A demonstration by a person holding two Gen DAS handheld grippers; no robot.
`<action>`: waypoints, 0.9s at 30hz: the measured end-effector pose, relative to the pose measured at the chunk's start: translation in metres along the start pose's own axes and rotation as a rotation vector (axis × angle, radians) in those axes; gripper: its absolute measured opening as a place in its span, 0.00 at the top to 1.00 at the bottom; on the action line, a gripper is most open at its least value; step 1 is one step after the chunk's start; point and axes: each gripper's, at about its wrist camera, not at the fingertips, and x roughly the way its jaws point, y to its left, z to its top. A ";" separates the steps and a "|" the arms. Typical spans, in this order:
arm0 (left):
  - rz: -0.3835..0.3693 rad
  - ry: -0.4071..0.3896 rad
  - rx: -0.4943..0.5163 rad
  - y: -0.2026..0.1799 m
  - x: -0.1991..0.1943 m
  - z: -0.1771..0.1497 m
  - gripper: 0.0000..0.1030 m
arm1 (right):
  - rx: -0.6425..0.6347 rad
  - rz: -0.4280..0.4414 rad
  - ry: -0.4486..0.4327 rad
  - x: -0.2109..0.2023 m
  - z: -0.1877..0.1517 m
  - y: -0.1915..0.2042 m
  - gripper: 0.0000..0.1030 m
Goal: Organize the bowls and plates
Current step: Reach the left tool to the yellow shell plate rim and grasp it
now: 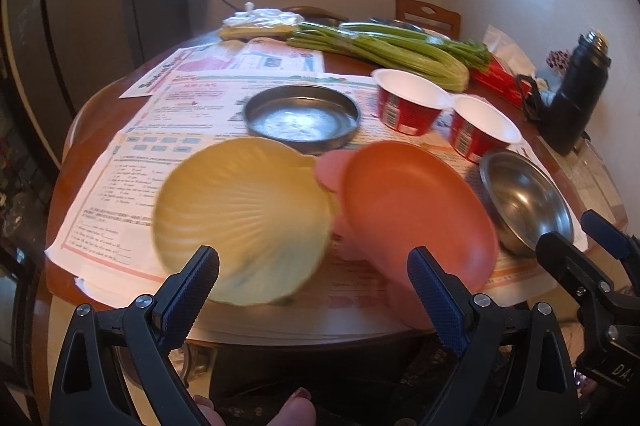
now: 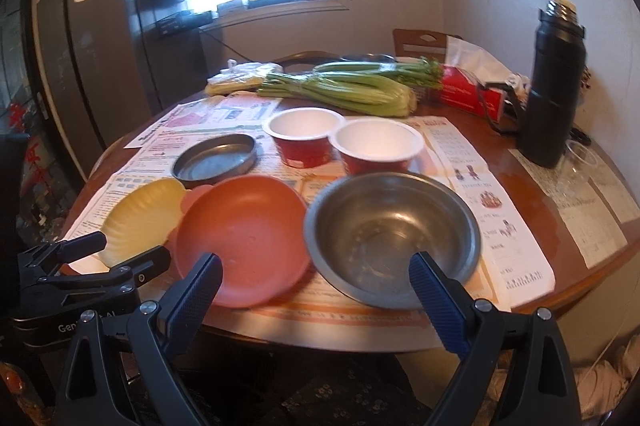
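A yellow shell-shaped plate [image 1: 240, 218] [image 2: 140, 218] and an orange plate [image 1: 416, 210] [image 2: 244, 238] lie side by side near the table's front edge, over a pink plate [image 1: 330, 170] [image 2: 196, 195]. A steel bowl [image 1: 524, 202] [image 2: 392, 234] sits right of them. A flat steel dish [image 1: 302, 116] [image 2: 216, 160] and two red paper bowls [image 1: 408, 102] [image 1: 482, 126] [image 2: 306, 134] [image 2: 378, 146] stand behind. My left gripper [image 1: 314, 276] is open and empty before the yellow and orange plates. My right gripper [image 2: 316, 284] is open and empty before the steel bowl.
Newspaper sheets [image 2: 480, 194] cover the round wooden table [image 2: 532, 182]. Celery [image 2: 340, 90], a red box [image 2: 468, 94] and a black thermos [image 2: 554, 86] stand at the back and right. A wooden chair [image 2: 420, 40] is behind the table.
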 end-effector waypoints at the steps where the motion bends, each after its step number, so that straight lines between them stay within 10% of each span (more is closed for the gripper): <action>1: 0.006 -0.004 -0.011 0.007 0.000 0.001 0.07 | -0.009 0.008 -0.001 0.001 0.002 0.004 0.08; 19: 0.077 0.074 -0.192 0.121 0.032 0.006 0.07 | -0.269 0.220 0.113 0.085 0.058 0.113 0.09; 27: 0.029 0.123 -0.173 0.117 0.048 0.012 0.07 | -0.331 0.260 0.246 0.140 0.069 0.141 0.29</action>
